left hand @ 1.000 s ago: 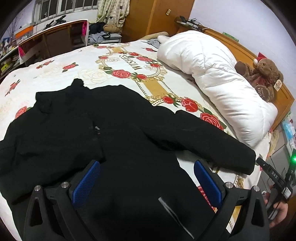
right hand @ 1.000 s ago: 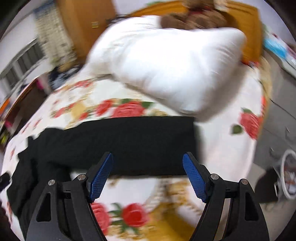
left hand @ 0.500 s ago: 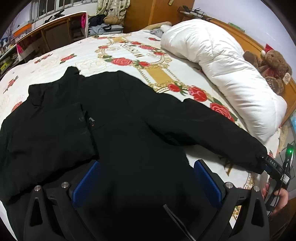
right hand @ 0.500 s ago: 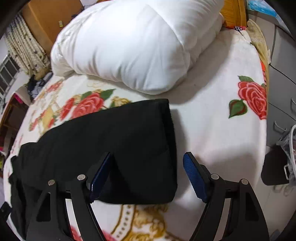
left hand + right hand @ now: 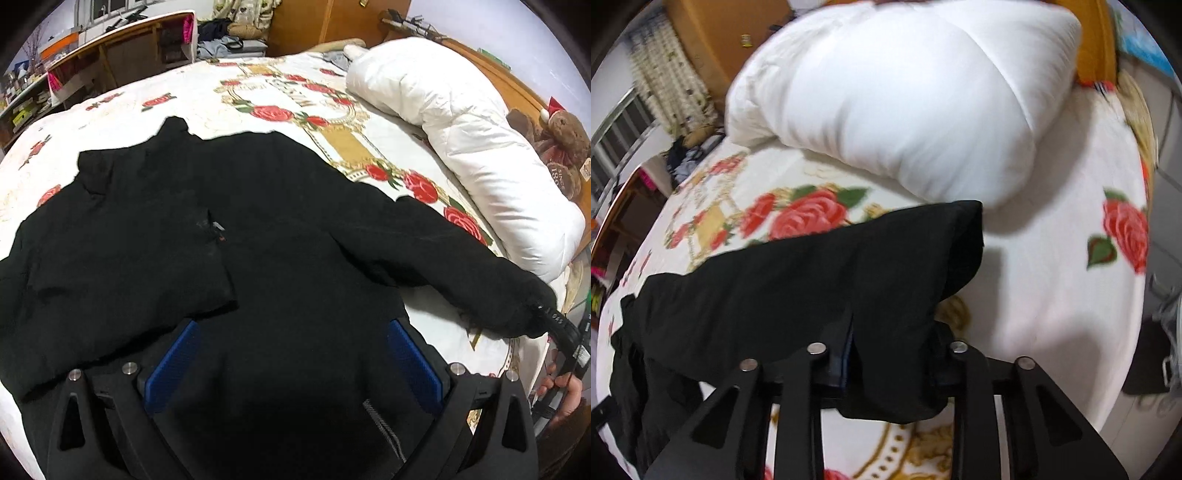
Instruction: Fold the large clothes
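L cam above jacket (image 5: 280,266), faces headboard; R cam close on sleeve; both see duvet (image 5: 905,96).

Black jacket (image 5: 280,236) spread flat on the bed, collar pointing away, one sleeve already folded in across the chest. Other sleeve (image 5: 798,273) stretched straight out sideways toward the bed edge, cuff end bunched and raised off the bedding.

Black jacket (image 5: 258,258); cream bedspread (image 5: 221,92) with red roses and gold borders; white duvet (image 5: 461,140); brown teddy bear (image 5: 561,147); blue claw pads (image 5: 171,365).
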`<state>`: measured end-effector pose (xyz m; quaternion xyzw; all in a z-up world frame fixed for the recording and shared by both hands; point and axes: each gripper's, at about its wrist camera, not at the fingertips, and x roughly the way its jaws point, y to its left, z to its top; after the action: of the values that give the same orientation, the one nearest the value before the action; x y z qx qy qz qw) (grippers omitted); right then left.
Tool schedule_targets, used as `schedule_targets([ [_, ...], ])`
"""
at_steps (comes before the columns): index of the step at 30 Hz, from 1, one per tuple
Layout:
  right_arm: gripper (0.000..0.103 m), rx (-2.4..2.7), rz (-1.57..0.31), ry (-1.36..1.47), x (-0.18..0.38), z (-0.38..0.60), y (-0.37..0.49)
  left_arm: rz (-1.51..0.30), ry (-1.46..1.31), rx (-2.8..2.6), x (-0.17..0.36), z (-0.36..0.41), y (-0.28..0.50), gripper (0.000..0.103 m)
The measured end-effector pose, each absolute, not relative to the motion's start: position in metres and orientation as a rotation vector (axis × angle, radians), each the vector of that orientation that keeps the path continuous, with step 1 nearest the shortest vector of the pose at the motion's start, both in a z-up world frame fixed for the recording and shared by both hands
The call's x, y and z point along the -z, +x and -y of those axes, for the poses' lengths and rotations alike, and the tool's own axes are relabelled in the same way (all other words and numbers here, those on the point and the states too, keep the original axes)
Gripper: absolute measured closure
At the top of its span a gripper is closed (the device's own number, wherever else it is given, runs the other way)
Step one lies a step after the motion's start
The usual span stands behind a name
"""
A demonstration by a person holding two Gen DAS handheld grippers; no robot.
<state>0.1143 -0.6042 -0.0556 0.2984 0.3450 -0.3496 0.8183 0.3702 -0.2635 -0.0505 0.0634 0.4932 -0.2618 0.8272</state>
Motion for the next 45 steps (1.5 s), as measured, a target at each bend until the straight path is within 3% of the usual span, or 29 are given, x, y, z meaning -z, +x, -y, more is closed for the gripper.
schedule_targets([
  [15, 0.079, 0.463, -0.560, 0.193, -0.072, 0.480, 0.206, -0.980, 0.075, 0.493, 0.018, 0.206, 0.374, 0.001],
  [22, 0.081, 0.314, -0.618, 0.031, -0.068, 0.403, 0.263, -0.963, 0.058, 0.448, 0.016, 0.174, 0.379, 0.001],
  [31, 0.082, 0.109, -0.743, 0.014, -0.009, 0.331, 0.298, -0.993, 0.025, 0.396, 0.031, 0.137, 0.384, 0.001],
  [38, 0.062, -0.018, -0.729, 0.181, -0.006, 0.339, 0.281, -1.013, -0.001, 0.428, 0.037, 0.137, 0.383, 0.001],
  [41, 0.042, -0.085, -0.681, 0.258, -0.020, 0.347, 0.267, -1.033, -0.028, 0.479, 0.036, 0.146, 0.380, 0.001],
  [45, 0.040, -0.102, -0.631, 0.309, -0.036, 0.360, 0.237, -1.039, 0.003, 0.544, 0.034, 0.168, 0.372, 0.001],
])
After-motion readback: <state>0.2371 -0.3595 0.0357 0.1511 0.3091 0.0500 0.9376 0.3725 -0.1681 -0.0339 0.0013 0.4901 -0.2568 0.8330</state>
